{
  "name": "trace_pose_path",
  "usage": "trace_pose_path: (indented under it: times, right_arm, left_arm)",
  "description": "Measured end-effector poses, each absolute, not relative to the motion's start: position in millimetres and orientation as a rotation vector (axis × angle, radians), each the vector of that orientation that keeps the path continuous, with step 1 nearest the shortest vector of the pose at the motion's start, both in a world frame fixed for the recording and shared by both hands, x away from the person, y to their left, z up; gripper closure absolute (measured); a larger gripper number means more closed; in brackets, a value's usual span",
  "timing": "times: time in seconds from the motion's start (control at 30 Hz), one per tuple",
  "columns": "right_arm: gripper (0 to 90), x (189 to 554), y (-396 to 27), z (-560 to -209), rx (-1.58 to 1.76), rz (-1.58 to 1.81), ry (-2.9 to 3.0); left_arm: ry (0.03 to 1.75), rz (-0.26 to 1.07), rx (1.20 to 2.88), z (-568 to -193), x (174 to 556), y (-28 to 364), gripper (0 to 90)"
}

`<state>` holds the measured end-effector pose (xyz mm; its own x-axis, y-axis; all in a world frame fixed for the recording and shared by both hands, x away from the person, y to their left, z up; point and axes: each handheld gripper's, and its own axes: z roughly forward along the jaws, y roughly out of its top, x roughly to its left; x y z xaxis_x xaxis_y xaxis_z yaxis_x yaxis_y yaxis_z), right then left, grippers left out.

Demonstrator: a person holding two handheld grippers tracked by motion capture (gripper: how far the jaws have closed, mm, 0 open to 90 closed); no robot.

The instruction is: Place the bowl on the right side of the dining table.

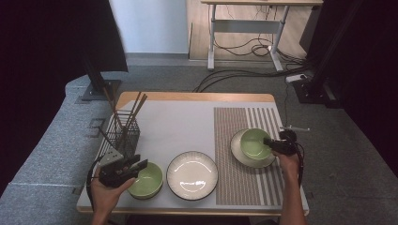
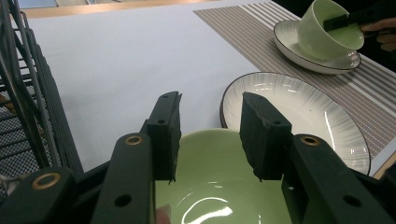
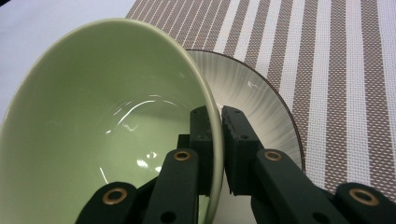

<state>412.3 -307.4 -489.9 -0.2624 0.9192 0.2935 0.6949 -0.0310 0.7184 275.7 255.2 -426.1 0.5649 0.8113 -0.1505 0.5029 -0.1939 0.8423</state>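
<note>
Right claw (image 3: 218, 116) pinching bowl (image 3: 107, 126) rim, tilted over plate (image 3: 261, 102) for setting down; left claw (image 2: 210, 135) open above second bowl (image 2: 215, 186).

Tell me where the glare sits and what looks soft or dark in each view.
High view: sharp table, near-black corners, a pale sheen on the empty plate. Left gripper view: the left tool is crisp, a white glint lies in the near green bowl, and the wire rack is soft. Right gripper view: curved highlights streak the tilted bowl clamped by the right tool.
</note>
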Motion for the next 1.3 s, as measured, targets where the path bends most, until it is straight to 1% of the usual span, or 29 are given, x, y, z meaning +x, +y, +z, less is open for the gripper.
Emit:
trace_pose_path:
  times: [1.3]
  right_arm:
    - [80.9, 421.7, -301.4, -499.0, 1.769, 1.210, 1.955]
  left_arm:
    - [1.075, 0.405, 1.864, -428.0, 276.4, 254.9, 57.9]
